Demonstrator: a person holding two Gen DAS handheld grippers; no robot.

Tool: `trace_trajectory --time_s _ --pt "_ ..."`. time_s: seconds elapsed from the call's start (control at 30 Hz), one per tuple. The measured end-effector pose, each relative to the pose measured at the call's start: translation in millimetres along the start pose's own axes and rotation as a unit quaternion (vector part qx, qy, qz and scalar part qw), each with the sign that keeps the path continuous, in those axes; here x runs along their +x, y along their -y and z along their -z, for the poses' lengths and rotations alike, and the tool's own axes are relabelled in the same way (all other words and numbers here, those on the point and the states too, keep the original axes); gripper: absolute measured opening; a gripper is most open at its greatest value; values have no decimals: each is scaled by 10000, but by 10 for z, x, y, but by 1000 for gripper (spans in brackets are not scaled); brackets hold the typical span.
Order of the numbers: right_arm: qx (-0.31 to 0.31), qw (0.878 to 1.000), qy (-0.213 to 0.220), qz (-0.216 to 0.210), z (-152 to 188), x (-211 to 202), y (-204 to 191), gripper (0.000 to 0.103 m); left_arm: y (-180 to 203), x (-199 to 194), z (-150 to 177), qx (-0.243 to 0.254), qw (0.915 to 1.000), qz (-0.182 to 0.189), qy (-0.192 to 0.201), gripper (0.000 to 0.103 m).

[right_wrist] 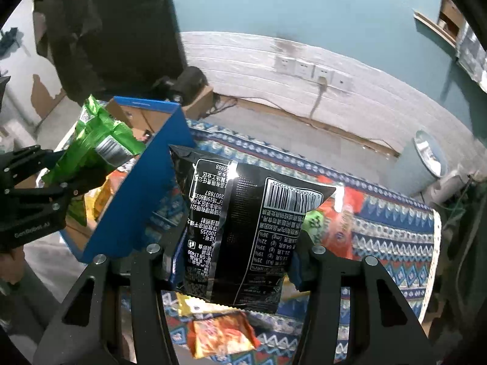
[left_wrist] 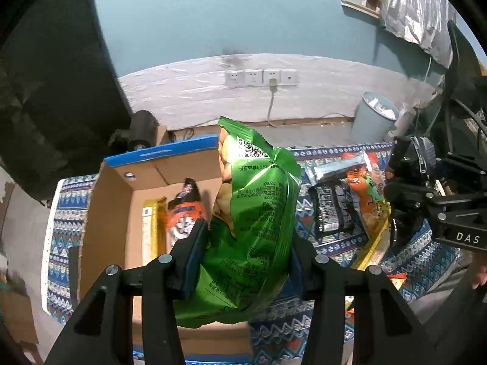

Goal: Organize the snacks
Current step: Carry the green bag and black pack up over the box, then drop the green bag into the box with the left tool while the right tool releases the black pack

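Note:
My left gripper [left_wrist: 246, 243] is shut on a green snack bag [left_wrist: 258, 213] and holds it over the right edge of an open cardboard box [left_wrist: 109, 213] with a blue rim. An orange-and-black bag [left_wrist: 184, 210] and a yellow pack [left_wrist: 150, 222] lie in the box. My right gripper [right_wrist: 239, 243] is shut on a black snack bag [right_wrist: 243, 225], held above the patterned cloth [right_wrist: 389, 237] right of the box [right_wrist: 146, 188]. The green bag [right_wrist: 94, 146] and the left gripper [right_wrist: 61, 188] show at the left of the right wrist view.
Loose snacks lie on the patterned cloth: black packs [left_wrist: 330, 210], an orange bag [left_wrist: 368, 200], a silver wrapper [left_wrist: 334, 168], an orange pack [right_wrist: 222, 334]. A grey bin [left_wrist: 374, 115] stands on the floor by the wall. Wall sockets [left_wrist: 261, 77] sit behind.

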State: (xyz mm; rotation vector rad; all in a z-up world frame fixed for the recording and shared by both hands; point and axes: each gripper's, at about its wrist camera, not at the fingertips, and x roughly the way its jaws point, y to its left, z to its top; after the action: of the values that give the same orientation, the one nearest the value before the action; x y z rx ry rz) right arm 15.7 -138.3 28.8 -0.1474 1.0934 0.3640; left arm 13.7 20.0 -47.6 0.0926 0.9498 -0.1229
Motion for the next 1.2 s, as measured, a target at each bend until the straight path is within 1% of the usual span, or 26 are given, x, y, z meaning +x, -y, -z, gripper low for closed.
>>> trace_trajectory --time_s 0.13,0.47,0.8,1.03,1.2 --pt "-125 9999 11 -98 -96 44 -202 52 -160 -53 42 -119 9999 -31 46 49" --pt "-402 9982 -43 -431 -345 260 -707 52 -578 -81 174 -463 9988 -142 18 49" --pt "-693 9947 -97 -754 -567 447 -1270 52 -976 -99 355 -778 9962 -383 -23 49" --pt "-843 9921 -235 -902 -630 636 -1592 53 -1240 -102 488 -1029 9932 -530 -101 49" --pt "-854 9894 -383 -1113 -644 781 -1739 53 -1310 -80 543 -1073 9920 -644 -148 49"
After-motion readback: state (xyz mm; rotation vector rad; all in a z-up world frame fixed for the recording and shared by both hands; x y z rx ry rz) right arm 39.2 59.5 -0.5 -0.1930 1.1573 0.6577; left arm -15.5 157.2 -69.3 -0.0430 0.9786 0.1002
